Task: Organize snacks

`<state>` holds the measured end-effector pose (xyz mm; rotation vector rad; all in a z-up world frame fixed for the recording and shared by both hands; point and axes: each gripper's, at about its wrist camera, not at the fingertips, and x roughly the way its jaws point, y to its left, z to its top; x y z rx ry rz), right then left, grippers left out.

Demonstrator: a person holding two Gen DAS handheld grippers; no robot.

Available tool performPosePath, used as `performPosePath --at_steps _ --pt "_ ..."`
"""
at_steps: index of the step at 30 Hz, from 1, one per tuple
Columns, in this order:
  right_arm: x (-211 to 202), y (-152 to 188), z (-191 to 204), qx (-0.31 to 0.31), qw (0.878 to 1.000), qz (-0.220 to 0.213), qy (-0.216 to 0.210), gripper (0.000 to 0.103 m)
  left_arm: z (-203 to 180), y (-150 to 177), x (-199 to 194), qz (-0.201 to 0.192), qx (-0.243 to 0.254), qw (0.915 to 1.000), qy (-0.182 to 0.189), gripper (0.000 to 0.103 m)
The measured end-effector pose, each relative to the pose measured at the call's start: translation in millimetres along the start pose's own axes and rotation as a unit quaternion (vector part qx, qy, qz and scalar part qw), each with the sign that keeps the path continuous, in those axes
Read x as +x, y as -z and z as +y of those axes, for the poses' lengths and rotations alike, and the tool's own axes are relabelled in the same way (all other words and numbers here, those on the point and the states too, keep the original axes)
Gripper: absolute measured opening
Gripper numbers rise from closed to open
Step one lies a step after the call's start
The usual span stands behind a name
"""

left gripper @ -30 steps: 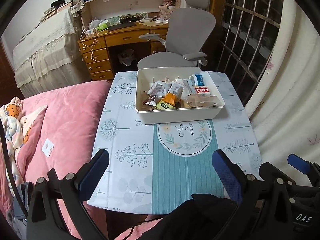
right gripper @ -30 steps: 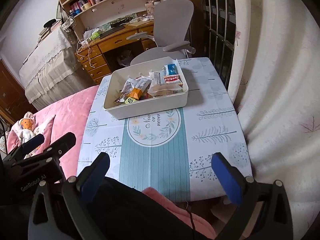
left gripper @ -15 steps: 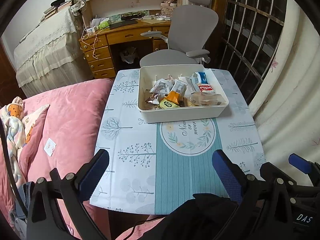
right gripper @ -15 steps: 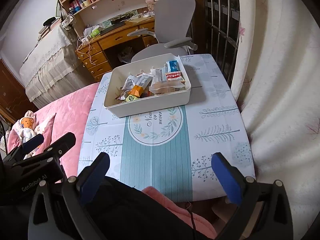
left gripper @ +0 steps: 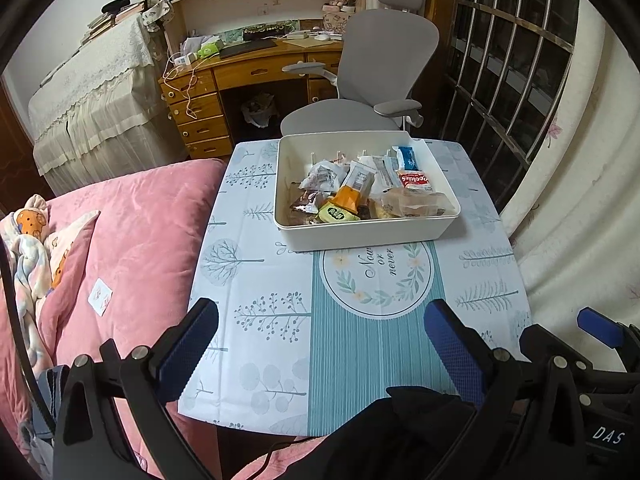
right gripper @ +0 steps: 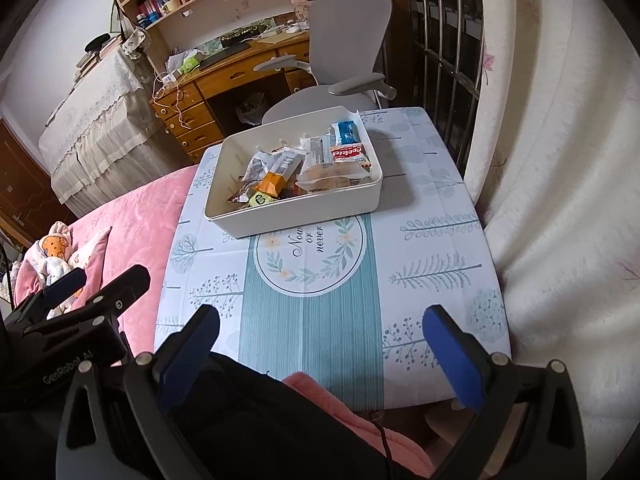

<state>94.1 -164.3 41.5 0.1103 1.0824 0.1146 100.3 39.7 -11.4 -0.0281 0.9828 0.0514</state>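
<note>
1. Snacks [left gripper: 360,188] lie heaped in a cream-white bin [left gripper: 362,236] at the far middle of the small table [left gripper: 280,320], well apart from both tools; none lie loose on the printed cloth. By my judgement either the sorting has not yet begun or the gathering is done; the heap alone does not settle it.
2. On the left, a pink quilt [left gripper: 132,232] touches the table's left edge, with a soft toy [left gripper: 28,236] at its far-left end; neither blocks a reach to the bin.
3. The left gripper [left gripper: 320,344] hovers over the table's near edge, fingers spread wide and holding nothing.
4. Between the grippers, the near half of the cloth is bare, so the path forward to the bin is free.
5. The right gripper [right gripper: 320,344] hangs just beside the left one, fingers equally spread and empty.
6. The next move, I judge, calls for a forward reach over the near wall of the bin, then a pinch on one top packet such as the orange pouch [right gripper: 272,182]; thin wrappers overlap, so two may lift together.
7. Beyond the table stand a grey office chair [left gripper: 380,60] and a wooden desk [left gripper: 248,76]; on the right, a barred window [left gripper: 512,68] and pale curtain [left gripper: 580,208] lie close to the table edge.
</note>
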Motion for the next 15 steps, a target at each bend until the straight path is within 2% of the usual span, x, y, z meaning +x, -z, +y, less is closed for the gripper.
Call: performPosePath --at_steps 15 --pt "6.8 -2.8 -1.8 0.001 1.000 0.008 -0.002 0.102 0.6 -4.6 3.2 0.004 0.002 1.0000 0.000 0.102"
